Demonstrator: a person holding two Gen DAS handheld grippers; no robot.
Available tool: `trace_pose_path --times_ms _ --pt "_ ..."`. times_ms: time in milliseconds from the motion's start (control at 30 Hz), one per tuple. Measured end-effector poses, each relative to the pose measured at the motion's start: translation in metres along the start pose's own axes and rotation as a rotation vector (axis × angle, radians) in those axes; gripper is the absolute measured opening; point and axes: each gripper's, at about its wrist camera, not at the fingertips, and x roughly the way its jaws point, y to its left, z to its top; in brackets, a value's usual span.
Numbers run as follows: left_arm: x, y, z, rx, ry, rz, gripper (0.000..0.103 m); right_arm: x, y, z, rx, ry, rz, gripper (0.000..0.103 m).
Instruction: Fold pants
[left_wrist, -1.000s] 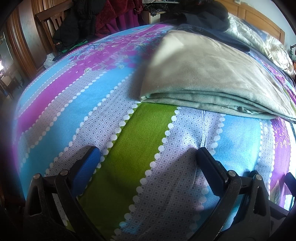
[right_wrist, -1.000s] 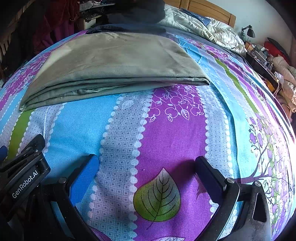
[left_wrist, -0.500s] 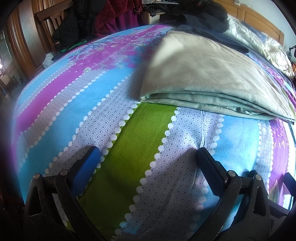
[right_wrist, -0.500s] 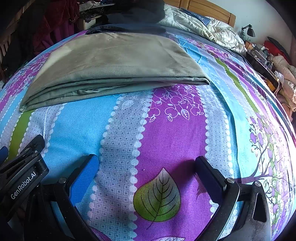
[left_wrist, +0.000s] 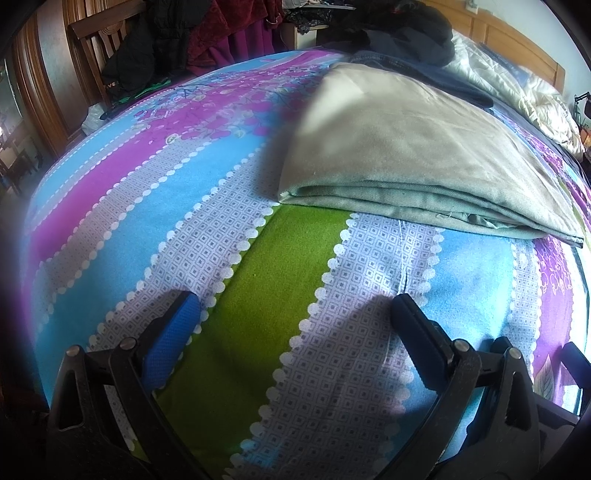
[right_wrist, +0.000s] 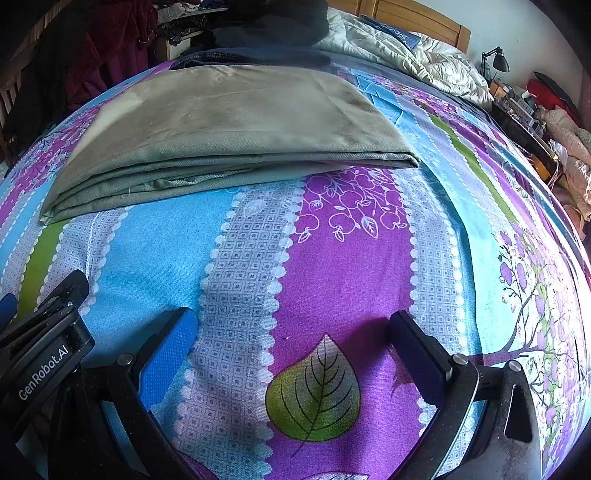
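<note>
Pants (right_wrist: 229, 125), grey-green, lie folded flat on striped floral bedsheet (right_wrist: 332, 280), layered edge facing both tools; left gripper (left_wrist: 295, 314) jaws spread wide, empty, over sheet, well short of pants; right gripper (right_wrist: 293, 325) likewise wide apart, empty; rumpled quilt (right_wrist: 424, 62) behind.

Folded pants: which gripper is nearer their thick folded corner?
Left, by a little. The left gripper faces that corner of the folded pants; the right gripper sits off toward their thinner end. Neither touches them.
</note>
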Motion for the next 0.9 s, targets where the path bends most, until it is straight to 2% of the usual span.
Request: trace_pose_path --times_ms 300,367,400,467,567,667,900 --pt "0.001 -0.005 0.002 0.009 0.005 0.027 0.103 0.001 -0.002 0.002 -0.002 0.012 0.01 0.103" --pt "0.0 -0.005 0.003 0.019 0.004 0.024 0.103 -0.003 -0.011 0.002 -0.016 0.031 0.068 0.102" --pt "-0.004 -0.005 0.003 0.036 0.001 0.012 0.103 -0.009 -0.019 -0.002 -0.003 0.028 0.087 0.098" --pt "-0.014 -0.006 -0.002 0.08 0.004 -0.017 0.103 -0.027 -0.037 -0.015 0.006 -0.008 0.088 0.096" --pt "-0.042 -0.011 -0.021 0.147 -0.047 0.017 0.103 -0.056 -0.06 -0.042 -0.065 -0.078 0.028 0.096" --pt "-0.068 -0.02 -0.042 0.195 -0.06 0.035 0.103 -0.079 -0.086 -0.07 -0.092 -0.103 -0.012 0.096" --pt "-0.115 -0.055 -0.075 0.354 -0.072 -0.016 0.103 -0.115 -0.144 -0.117 0.059 -0.071 -0.008 0.096"
